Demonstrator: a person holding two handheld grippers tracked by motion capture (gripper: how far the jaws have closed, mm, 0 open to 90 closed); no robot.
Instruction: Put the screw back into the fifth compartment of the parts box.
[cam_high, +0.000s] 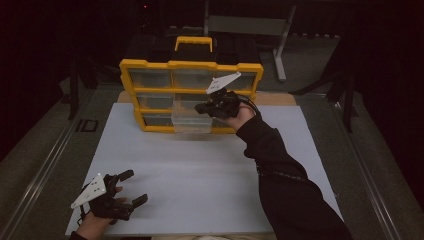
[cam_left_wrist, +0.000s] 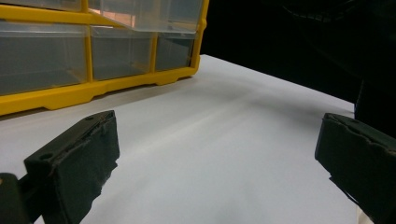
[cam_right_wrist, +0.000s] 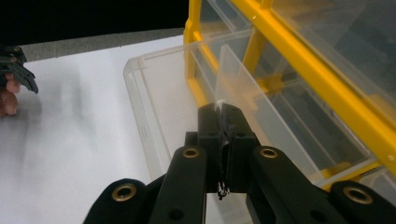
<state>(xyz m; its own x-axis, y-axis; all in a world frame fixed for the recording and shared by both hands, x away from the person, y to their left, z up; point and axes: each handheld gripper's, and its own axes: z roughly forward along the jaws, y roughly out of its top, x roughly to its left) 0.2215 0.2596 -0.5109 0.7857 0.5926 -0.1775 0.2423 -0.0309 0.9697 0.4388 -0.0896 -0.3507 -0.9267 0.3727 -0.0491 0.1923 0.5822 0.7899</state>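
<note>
My left gripper (cam_high: 134, 189) rests near the white table's (cam_high: 200, 180) front edge, jaws wide, nothing between. Farther off, my right gripper (cam_right_wrist: 223, 111) is clamped on the clear divider (cam_right_wrist: 236, 74) inside the pulled-out drawer (cam_right_wrist: 144, 112) of the yellow organizer (cam_high: 150, 65).

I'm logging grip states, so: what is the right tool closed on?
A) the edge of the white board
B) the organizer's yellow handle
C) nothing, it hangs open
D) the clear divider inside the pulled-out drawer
D: in the right gripper view the right tool is pinched shut on the thin clear divider standing in the pulled-out drawer of the yellow organizer.
</note>
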